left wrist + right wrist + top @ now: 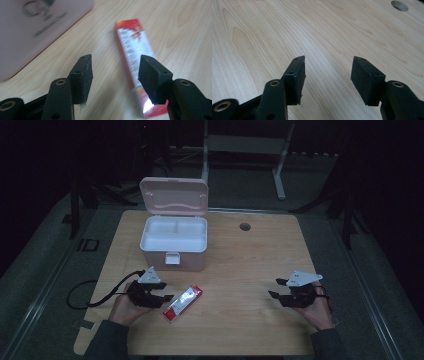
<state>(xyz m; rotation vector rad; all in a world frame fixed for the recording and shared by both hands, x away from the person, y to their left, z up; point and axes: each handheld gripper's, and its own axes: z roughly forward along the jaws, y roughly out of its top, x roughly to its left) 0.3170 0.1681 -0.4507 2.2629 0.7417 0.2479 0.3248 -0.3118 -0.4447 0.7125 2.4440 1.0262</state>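
A red and silver flat packet [183, 303] lies on the wooden table [250, 250] near its front left. My left gripper [161, 292] rests just left of it, open, with nothing between its jaws. In the left gripper view the packet [135, 50] runs lengthwise ahead and passes under the right jaw of my left gripper [115, 76]. A pink box [174, 240] stands behind with its lid [173, 195] up and a white divided tray inside. My right gripper [276, 287] sits at the front right, open over bare wood [327, 75].
A round cable hole [245, 226] is in the table's far middle; it also appears in the right gripper view as the hole [399, 5]. The pink box wall [30, 32] fills the upper left of the left gripper view. A black cable [85, 295] trails off the table's left edge.
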